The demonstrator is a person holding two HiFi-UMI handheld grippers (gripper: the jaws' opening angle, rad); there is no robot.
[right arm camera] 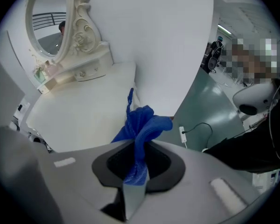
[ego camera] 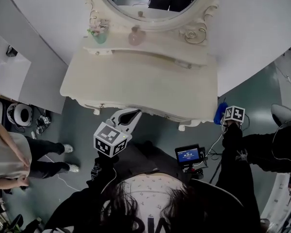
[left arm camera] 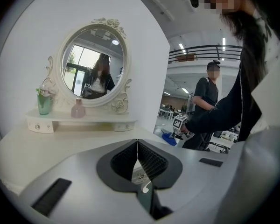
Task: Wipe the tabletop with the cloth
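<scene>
A blue cloth (right arm camera: pixel 141 125) is bunched between the jaws of my right gripper (right arm camera: pixel 136 148), which is shut on it. In the head view that gripper (ego camera: pixel 225 119) hangs off the right front corner of the cream dressing table (ego camera: pixel 136 81), with the cloth (ego camera: pixel 219 112) just beside the table's edge. My left gripper (ego camera: pixel 131 115) is at the table's front edge, near the middle. Its jaws meet with nothing between them in the left gripper view (left arm camera: pixel 138 155). The cloth (left arm camera: pixel 169 137) and the right gripper's marker cube also show small there.
At the table's back stands an oval mirror (ego camera: pixel 150 4) on a low shelf with a green vase (ego camera: pixel 100 33) and a pink bottle (ego camera: pixel 136 36). A person (ego camera: pixel 19 152) stands at the left. A small monitor (ego camera: pixel 188 155) and cables lie on the floor at the right.
</scene>
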